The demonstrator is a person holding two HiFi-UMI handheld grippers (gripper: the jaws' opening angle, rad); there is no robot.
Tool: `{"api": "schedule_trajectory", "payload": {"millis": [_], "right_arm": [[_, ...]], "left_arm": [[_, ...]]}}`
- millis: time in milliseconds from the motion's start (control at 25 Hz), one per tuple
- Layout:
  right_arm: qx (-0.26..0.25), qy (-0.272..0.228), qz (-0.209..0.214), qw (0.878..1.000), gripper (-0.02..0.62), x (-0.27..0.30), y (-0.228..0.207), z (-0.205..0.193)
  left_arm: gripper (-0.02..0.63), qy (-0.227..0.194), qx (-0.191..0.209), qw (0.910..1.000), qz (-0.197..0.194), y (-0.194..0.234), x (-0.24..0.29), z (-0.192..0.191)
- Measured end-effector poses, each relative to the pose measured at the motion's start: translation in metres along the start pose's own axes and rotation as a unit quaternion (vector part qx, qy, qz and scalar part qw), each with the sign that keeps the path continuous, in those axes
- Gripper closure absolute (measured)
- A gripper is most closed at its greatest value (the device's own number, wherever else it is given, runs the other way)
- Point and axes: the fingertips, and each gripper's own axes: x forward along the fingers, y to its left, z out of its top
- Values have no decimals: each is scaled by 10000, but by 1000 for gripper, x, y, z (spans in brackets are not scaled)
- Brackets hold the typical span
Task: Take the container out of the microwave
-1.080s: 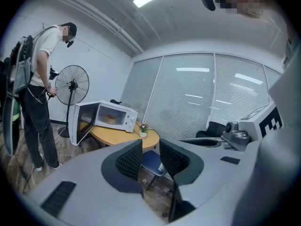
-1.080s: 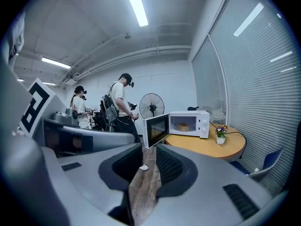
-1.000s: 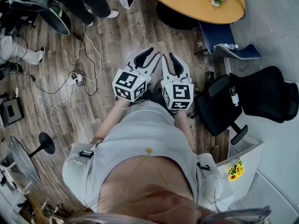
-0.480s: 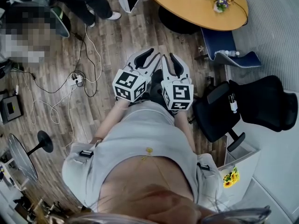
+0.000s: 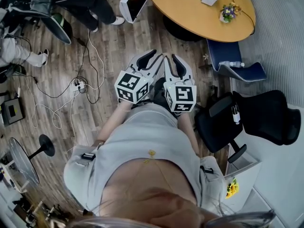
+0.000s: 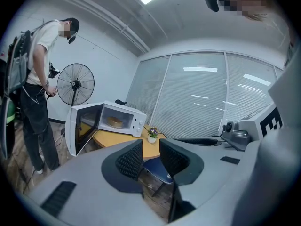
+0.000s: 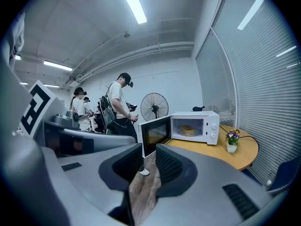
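The person holds both grippers close in front of the body, side by side and just beside each other, pointing to the far side of the room. The left hand-held gripper (image 5: 151, 57) has its two jaws a little spread, with a narrow gap. In the left gripper view only a blue chair (image 6: 157, 169) and some floor show through this gap, so it grips nothing. The right hand-held gripper (image 5: 173, 61) is in the same condition: the jaws are slightly apart and only the wooden floor (image 7: 143, 192) is visible between them.

The microwave (image 7: 195, 125) stands on the round wooden surface (image 7: 240, 157) at the far side, well apart from both grippers. Its door (image 7: 154, 134) is swung open to the left. The container (image 7: 187, 130), low, round and tan, sits inside the microwave. A small flower pot (image 7: 231, 143) with purple flowers stands on the same surface, to the right of the microwave.

A standing fan (image 7: 154, 106) is behind the microwave, on its left. A person (image 7: 120, 108) with a cap and a backpack stands near the open door. In the head view a black office chair (image 5: 259, 110) is to the right of the grippers, and cables (image 5: 83, 82) lie on the floor at the left.
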Motion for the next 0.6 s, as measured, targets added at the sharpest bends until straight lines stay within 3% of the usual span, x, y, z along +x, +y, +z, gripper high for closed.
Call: {"api": "schedule_trajectory", "payload": {"millis": [600], "right_arm": [[38, 52, 71, 10000, 495, 51, -28, 25]], "left_arm": [[492, 85, -42, 9999, 97, 36, 43, 28]]}}
